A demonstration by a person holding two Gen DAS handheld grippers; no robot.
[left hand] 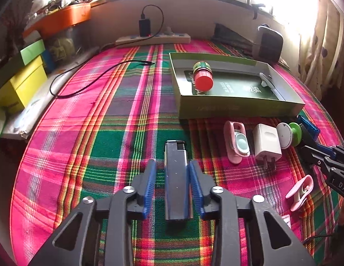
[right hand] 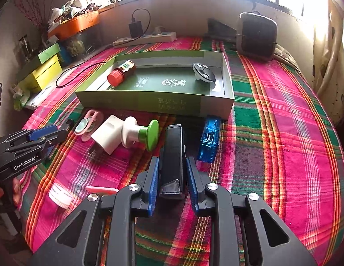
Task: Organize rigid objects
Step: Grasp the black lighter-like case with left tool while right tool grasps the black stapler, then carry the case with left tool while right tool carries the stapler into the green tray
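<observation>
A dark blue lighter (left hand: 177, 177) lies flat on the plaid cloth between the blue pads of my left gripper (left hand: 172, 175). The right pad touches it, while a thin strip of cloth shows at the left pad. My right gripper (right hand: 172, 173) is shut on a black oblong device (right hand: 173, 153) with a clear near end, resting on the cloth. A green cardboard box (right hand: 149, 105) behind holds a red-capped bottle (right hand: 121, 73) and a white-and-black gadget (right hand: 204, 72). In the left wrist view the right gripper (left hand: 316, 153) shows at the right edge.
In front of the box lie a pink clip (left hand: 236, 141), a white charger plug (left hand: 268, 141), a white-and-green knob (left hand: 290, 133) and a blue clear case (right hand: 209, 137). Another pink clip (left hand: 299, 190) and a white cap (right hand: 61, 196) lie nearer. A power strip (left hand: 153, 38) and black cable (left hand: 83, 73) sit farther back.
</observation>
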